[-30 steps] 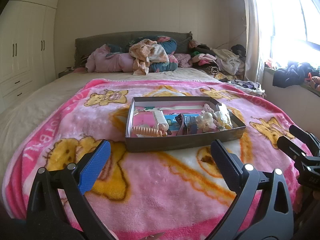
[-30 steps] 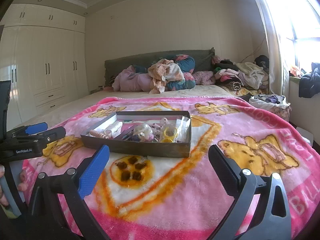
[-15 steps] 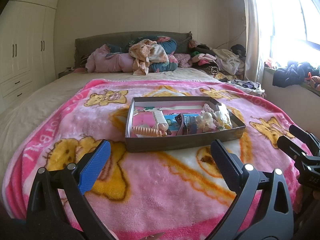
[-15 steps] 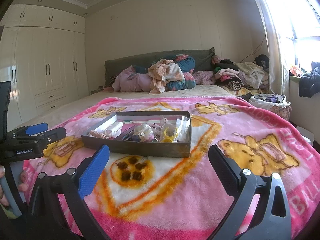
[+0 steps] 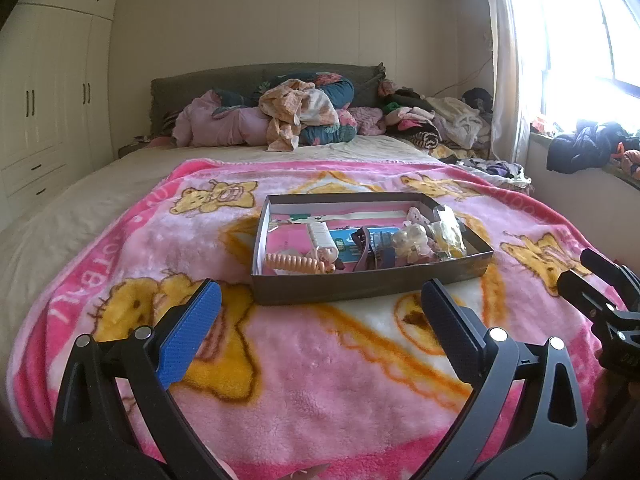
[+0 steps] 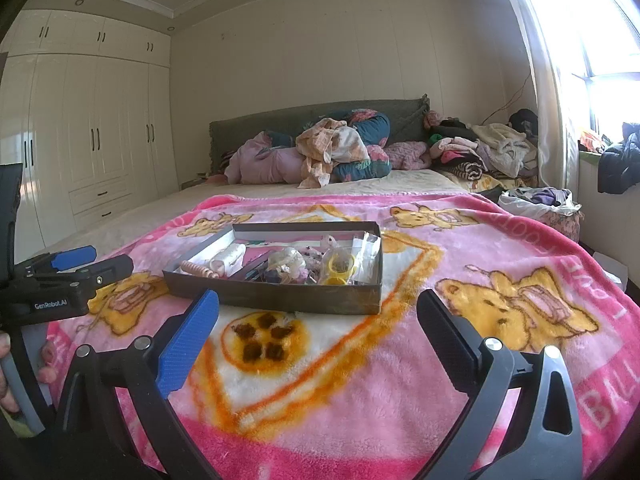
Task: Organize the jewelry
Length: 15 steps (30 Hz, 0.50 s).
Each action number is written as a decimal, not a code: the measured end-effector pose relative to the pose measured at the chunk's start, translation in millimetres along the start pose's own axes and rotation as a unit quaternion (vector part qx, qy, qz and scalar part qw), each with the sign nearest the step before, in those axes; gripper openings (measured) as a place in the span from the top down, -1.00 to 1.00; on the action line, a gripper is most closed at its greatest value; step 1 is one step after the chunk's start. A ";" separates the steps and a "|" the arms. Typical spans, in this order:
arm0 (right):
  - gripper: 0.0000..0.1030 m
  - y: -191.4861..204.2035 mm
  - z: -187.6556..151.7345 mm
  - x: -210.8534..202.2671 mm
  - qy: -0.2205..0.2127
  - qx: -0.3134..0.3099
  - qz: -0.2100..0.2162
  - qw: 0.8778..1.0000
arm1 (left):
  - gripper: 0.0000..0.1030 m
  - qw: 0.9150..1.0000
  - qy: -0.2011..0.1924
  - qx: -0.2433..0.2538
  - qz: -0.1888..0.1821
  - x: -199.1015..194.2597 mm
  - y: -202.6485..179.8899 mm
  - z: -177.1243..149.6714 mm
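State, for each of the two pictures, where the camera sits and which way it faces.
Left wrist: on the left tool, low over the pink blanket, facing the tray and headboard; right tool at right edge.
Right wrist: on the right tool, same direction; left tool and a hand at left.
Both show the tray.

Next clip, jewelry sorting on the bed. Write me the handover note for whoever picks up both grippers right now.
Left gripper: open, empty, hovering over the pink blanket short of the box.
Right gripper: open, empty, likewise short of the box, to the left gripper's right.
Shallow dark box sits on the blanket. Inside, unsorted: a peach spiral hair tie at the near left, a dark hair clip mid-box, clear packets and yellow rings at the right end.
Done: nothing visibly sorted; nothing lies outside the box.
Left: reach in, pick out the pieces, and arrange them.
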State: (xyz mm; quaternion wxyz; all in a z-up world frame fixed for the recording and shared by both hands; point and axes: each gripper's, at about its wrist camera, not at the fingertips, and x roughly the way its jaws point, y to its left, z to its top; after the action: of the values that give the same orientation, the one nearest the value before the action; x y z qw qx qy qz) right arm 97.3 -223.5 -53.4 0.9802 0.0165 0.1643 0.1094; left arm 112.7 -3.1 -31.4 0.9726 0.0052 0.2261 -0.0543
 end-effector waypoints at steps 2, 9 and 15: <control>-0.87 0.5 -0.2 0.0 -0.001 0.001 0.000 1.000 | -0.78 1.000 0.000 0.000 0.000 0.4 0.6 0.5; -0.87 1.2 -0.3 0.5 -0.002 0.000 -0.001 1.000 | -0.78 1.000 0.001 0.000 -0.001 0.2 -0.2 0.1; -0.87 1.9 0.1 1.2 -0.002 -0.001 -0.002 1.000 | -0.78 1.000 0.010 -0.003 -0.003 2.9 1.3 -1.2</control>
State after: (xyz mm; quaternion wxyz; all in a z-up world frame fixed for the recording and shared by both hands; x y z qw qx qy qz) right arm 98.0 -221.4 -53.5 0.9807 0.0152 0.1627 0.1073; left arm 114.9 -2.1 -33.8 0.9702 0.0019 0.2358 -0.0564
